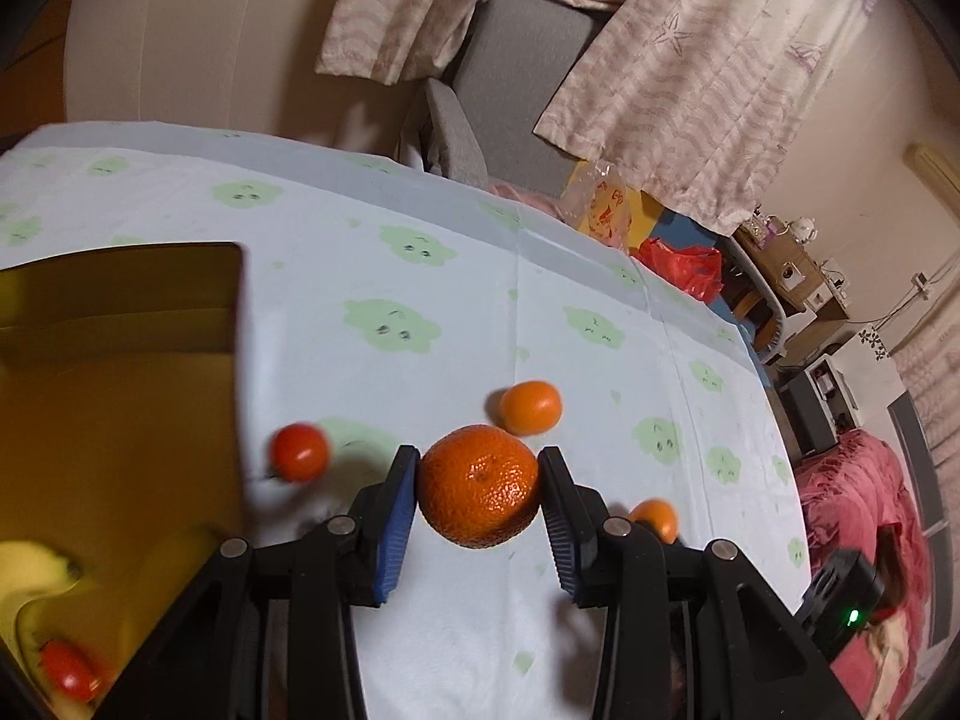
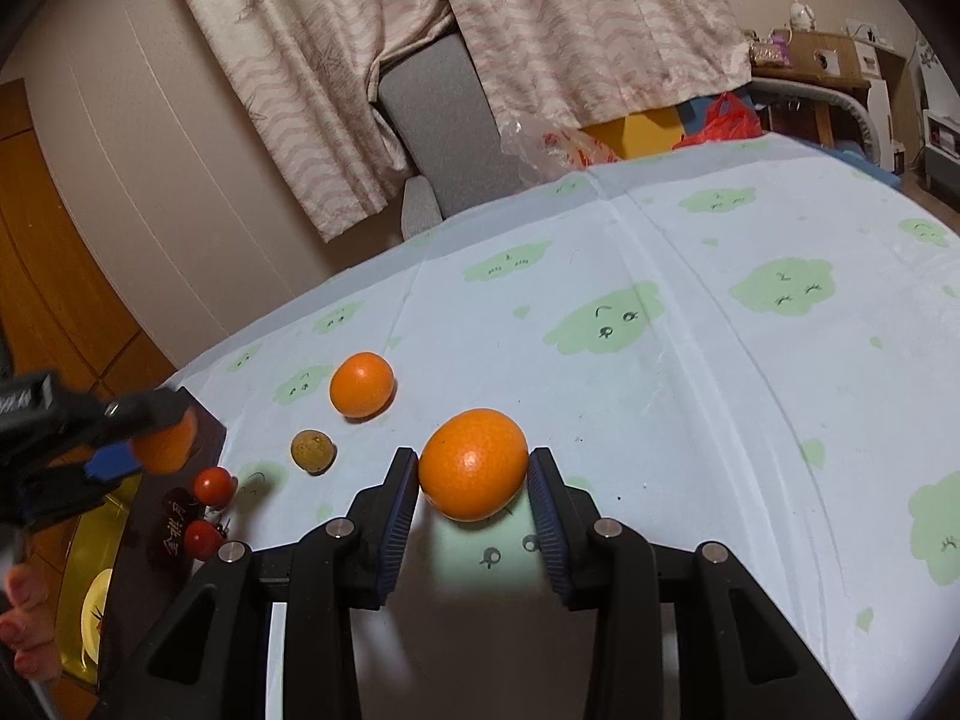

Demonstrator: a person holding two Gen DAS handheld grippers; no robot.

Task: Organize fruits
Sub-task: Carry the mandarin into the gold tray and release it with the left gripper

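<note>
My left gripper [image 1: 479,468] is shut on a bumpy mandarin [image 1: 479,489], held above the cloth just right of a gold-lined box [image 1: 120,390]. In the box lie a banana [image 1: 36,564] and a tomato [image 1: 69,666]. A cherry tomato [image 1: 300,452] and a small orange [image 1: 531,407] rest on the cloth. My right gripper [image 2: 473,468] is shut on a smooth orange [image 2: 473,465], a little above the table. In the right wrist view the left gripper [image 2: 159,435] hangs with its mandarin [image 2: 171,447] at the box's corner [image 2: 204,420].
On the cloud-print tablecloth [image 2: 690,360] lie a small orange [image 2: 362,384], a brownish-green fruit [image 2: 312,451] and two cherry tomatoes [image 2: 214,486] [image 2: 203,538] by the box. A grey chair [image 2: 444,120], curtains and plastic bags stand beyond the far edge. A hand's fingers [image 2: 24,600] show lower left.
</note>
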